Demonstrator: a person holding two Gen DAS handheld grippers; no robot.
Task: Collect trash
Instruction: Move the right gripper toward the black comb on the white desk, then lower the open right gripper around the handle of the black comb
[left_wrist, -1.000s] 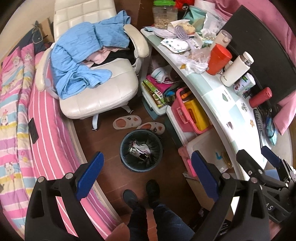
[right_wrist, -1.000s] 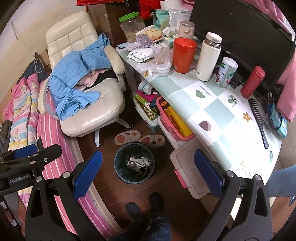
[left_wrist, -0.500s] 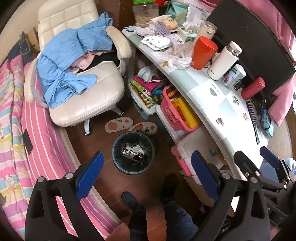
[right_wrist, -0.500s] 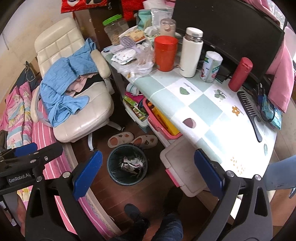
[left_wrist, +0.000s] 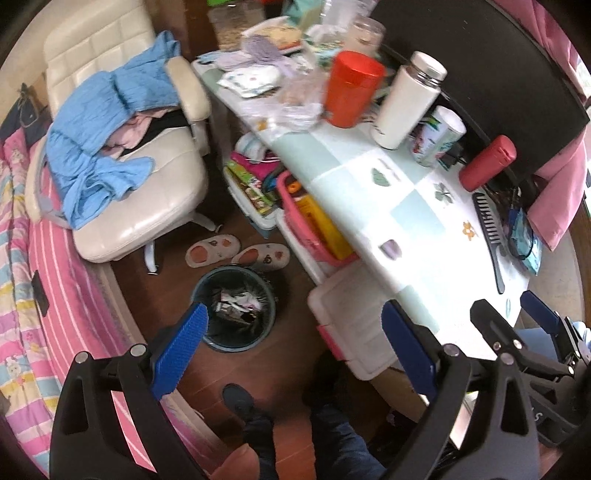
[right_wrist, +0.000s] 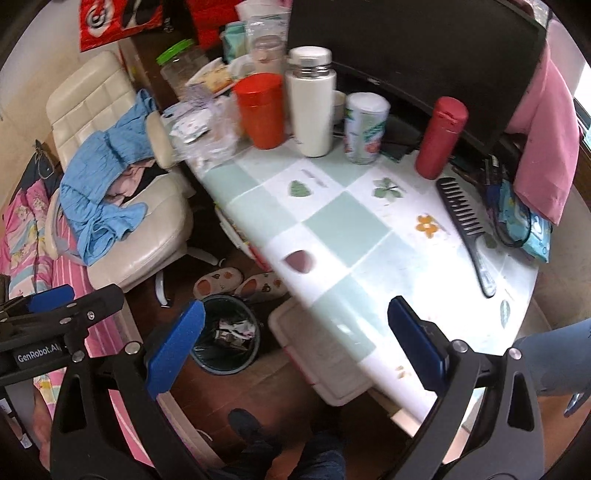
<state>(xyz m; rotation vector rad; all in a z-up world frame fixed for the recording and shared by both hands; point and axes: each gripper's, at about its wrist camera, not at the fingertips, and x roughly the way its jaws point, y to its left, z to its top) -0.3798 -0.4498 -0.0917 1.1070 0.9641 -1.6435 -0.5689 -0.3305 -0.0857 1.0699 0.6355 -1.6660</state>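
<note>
A dark round trash bin (left_wrist: 235, 307) with wrappers inside stands on the floor by the desk; it also shows in the right wrist view (right_wrist: 226, 339). Crumpled clear plastic and wrappers (left_wrist: 291, 99) lie at the far end of the desk (left_wrist: 413, 206), seen too in the right wrist view (right_wrist: 207, 136). My left gripper (left_wrist: 295, 350) is open and empty, held high above the floor near the bin. My right gripper (right_wrist: 295, 350) is open and empty above the desk's near edge (right_wrist: 332, 295).
On the desk stand a red cup (right_wrist: 260, 109), a white bottle (right_wrist: 310, 107), a can (right_wrist: 364, 127), a red flask (right_wrist: 439, 136) and a black comb (right_wrist: 465, 232). A white chair with blue cloth (left_wrist: 122, 147), slippers (left_wrist: 236, 253), storage boxes (left_wrist: 354, 332) and a bed (left_wrist: 29, 295) surround the bin.
Both grippers have risen and swung right toward the desk; the desk fills more of both views and the bin has slid lower left. Both jaws stay open.
</note>
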